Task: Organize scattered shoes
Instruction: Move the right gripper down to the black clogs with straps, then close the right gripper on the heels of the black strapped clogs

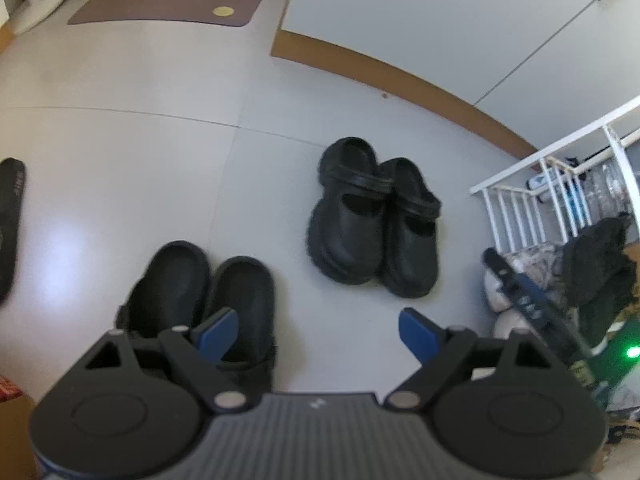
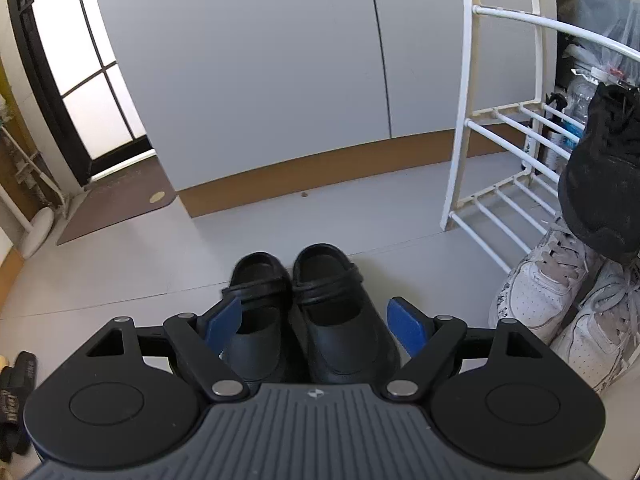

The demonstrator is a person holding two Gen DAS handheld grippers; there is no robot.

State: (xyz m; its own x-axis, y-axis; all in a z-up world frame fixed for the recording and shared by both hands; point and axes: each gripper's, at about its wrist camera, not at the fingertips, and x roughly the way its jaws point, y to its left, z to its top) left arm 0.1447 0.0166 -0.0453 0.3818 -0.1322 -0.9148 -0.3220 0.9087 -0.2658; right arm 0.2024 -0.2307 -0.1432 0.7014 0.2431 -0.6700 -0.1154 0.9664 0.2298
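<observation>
From my right gripper (image 2: 314, 322) I look straight down onto the pair of strapped black shoes (image 2: 310, 320) standing together on the floor (image 2: 120, 276), and this is the relation I care about: the pair sits between my jaws, toes towards me and heels away, so the long axis of each shoe runs along the line the gripper points, not across it. The jaws stand wide and hold nothing; the left blue pad overlaps the outer side of the left shoe in this view, while the right pad stands just outside the right shoe, apart from it as far as I can tell. Whether either pad is already level with the shoes or above them I cannot tell. My left gripper (image 1: 318, 334) is also wide and empty, and it lies differently: the pair of black slip-on clogs (image 1: 204, 304) sits off to the left of its jaws, with only the left pad overlapping the nearer clog, and the gap between the pads shows bare floor. The strapped pair is ahead of it and slightly right, well apart. So I judge the right hand is the nearer and better lined up for the strapped pair, and the white shoe rack (image 2: 500, 160) stands ahead and to the right of those jaws, with white sneakers (image 2: 560, 300) on the floor just right of them.
</observation>
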